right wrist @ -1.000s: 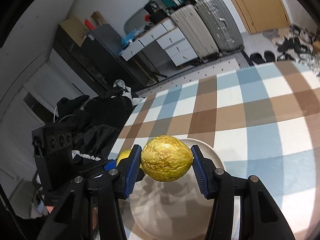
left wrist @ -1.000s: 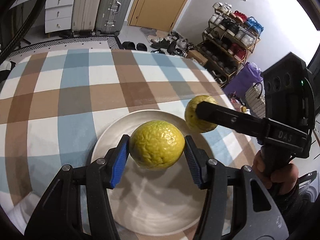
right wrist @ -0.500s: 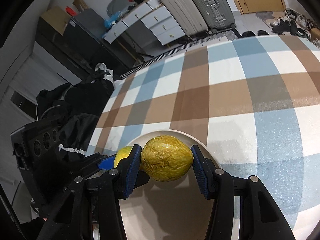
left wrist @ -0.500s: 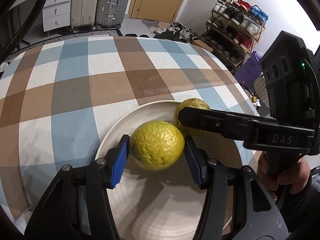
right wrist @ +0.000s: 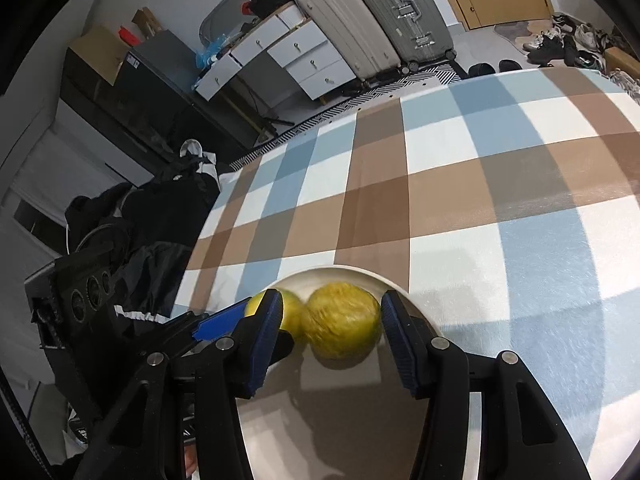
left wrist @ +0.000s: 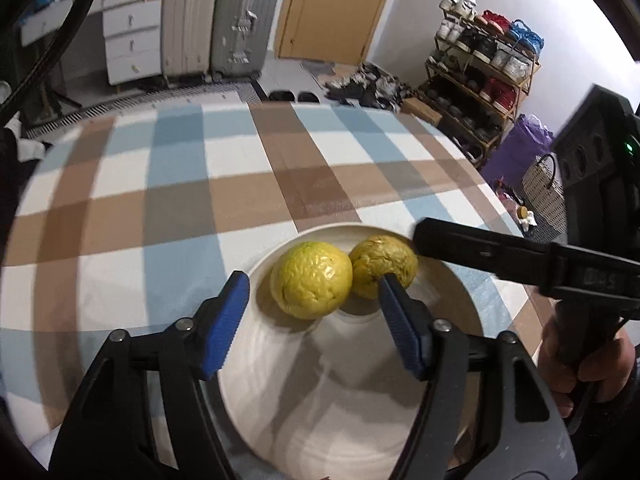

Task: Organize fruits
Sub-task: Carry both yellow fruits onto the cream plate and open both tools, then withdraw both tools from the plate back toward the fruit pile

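- The left hand-held gripper (left wrist: 312, 312) has its blue pads spread apart, with gaps on both sides of the smooth yellow fruit (left wrist: 311, 285); neither pad presses on it.
- That smooth yellow fruit rests on the white plate (left wrist: 332, 432), toward the plate's far rim.
- The wrinkled yellow fruit (left wrist: 383, 265) sits on the same plate, just right of the smooth one and touching it.
- In the right wrist view the right hand-held gripper (right wrist: 330, 334) is also spread; the wrinkled yellow fruit (right wrist: 341, 322) lies between its pads, close to the right pad, and contact there cannot be told because the fruit is blurred.
- In that view the smooth yellow fruit (right wrist: 290, 312) shows partly behind the left pad, against the wrinkled one.
- The plate (right wrist: 420, 304) stands near the close edge of the worktop (left wrist: 240, 200), which is covered by a checked cloth in blue, brown and white.
- Beyond the far side of the worktop stand two suitcases (left wrist: 216, 20); a shoe rack (left wrist: 480, 68) is on the far right.
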The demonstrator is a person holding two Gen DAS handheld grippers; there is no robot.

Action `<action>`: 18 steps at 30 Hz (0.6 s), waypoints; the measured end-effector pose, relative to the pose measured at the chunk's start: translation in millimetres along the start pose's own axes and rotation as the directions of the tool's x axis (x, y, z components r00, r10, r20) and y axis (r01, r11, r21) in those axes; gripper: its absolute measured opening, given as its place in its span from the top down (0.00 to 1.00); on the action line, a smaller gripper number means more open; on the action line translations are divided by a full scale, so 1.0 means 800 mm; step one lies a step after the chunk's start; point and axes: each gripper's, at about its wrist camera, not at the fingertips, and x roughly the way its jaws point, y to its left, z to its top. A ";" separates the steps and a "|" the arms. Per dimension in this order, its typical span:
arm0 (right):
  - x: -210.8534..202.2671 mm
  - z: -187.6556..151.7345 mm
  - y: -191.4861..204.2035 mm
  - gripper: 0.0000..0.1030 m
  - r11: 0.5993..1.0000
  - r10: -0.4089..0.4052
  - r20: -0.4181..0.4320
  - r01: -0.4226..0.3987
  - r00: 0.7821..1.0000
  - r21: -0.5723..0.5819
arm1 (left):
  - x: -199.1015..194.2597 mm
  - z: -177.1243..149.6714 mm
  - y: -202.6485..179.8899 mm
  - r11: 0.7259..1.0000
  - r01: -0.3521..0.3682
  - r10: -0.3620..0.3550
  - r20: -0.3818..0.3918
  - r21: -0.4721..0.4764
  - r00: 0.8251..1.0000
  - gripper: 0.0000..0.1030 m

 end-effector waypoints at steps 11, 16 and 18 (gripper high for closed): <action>-0.135 -0.051 0.048 0.09 0.995 0.008 0.201 0.012 0.980 -0.100 | -0.137 -0.034 -0.045 0.994 -0.105 0.102 0.176 0.007 0.979 0.18; -0.188 -0.091 0.069 0.01 0.988 0.000 0.278 0.043 0.961 -0.148 | -0.203 -0.064 -0.073 0.989 -0.145 0.140 0.252 0.003 0.958 0.08; -0.206 -0.108 0.077 0.00 0.984 0.001 0.303 0.053 0.953 -0.168 | -0.228 -0.078 -0.083 0.987 -0.161 0.156 0.286 -0.004 0.945 0.01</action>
